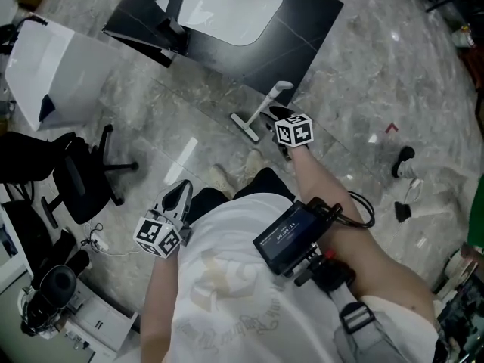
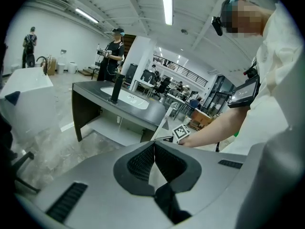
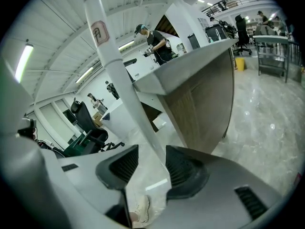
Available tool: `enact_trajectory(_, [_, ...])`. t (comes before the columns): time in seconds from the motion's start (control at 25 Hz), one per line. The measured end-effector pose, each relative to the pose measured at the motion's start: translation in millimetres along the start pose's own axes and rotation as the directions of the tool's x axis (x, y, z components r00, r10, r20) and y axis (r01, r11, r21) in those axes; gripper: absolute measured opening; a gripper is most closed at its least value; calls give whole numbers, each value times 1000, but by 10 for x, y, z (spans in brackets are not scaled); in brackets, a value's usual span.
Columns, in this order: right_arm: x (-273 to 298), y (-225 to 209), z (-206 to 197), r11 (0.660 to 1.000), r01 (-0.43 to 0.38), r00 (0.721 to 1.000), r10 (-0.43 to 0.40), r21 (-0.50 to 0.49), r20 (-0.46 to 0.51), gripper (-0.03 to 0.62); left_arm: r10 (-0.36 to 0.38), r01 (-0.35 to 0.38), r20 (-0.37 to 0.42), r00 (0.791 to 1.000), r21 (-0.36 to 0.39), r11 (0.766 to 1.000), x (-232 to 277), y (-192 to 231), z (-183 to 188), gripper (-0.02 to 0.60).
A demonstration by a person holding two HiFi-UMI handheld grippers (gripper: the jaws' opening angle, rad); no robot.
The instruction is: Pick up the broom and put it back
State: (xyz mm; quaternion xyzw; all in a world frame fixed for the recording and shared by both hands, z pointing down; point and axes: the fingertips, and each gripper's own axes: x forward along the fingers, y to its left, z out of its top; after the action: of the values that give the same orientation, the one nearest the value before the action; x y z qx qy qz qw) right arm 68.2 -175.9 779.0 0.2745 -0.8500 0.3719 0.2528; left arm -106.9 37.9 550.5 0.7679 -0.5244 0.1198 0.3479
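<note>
The broom [image 1: 263, 110] is white and leans with its handle top against the edge of the dark counter [image 1: 302, 21], its head on the floor. My right gripper [image 1: 281, 115] is at the handle, low down. In the right gripper view the white handle [image 3: 121, 80] runs up between the jaws of that gripper [image 3: 151, 150]; it lies close to the right pad [image 3: 178, 163], and the left pad stands clear of it. My left gripper [image 1: 180, 191] hangs by my side, shut with nothing in it [image 2: 154, 144]. From there the broom [image 2: 167, 117] shows leaning on the counter.
The counter holds a white sink basin [image 1: 219, 6] and a black faucet [image 1: 174, 17]. A black office chair [image 1: 76, 176] and a white box [image 1: 53, 70] stand to the left. Small dark objects [image 1: 404, 161] lie on the marble floor at right. People stand in the background [image 2: 113, 54].
</note>
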Motion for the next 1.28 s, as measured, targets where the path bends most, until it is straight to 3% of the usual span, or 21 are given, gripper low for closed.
enact_trajectory(0.32, [-251,111,-87,999,25,999,-26,31,23,183,-73,73,10,997,39,997,66,125,188,12])
enact_trajectory(0.68, [-659,346,-239,993,91,992,-97,80,75,180,-183,185,-28,983,115,976,73,192,179,12])
enact_trajectory(1.0, [-1103,730,-273,983,173,970,-181,66,164,50,-267,271,-46,963,150,951,5,259,146,12])
enact_trajectory(1.28, [-1490,1076,1,977,214,930,-208,14,304,20,-322,333,-87,943,181,925,40,287,125,12])
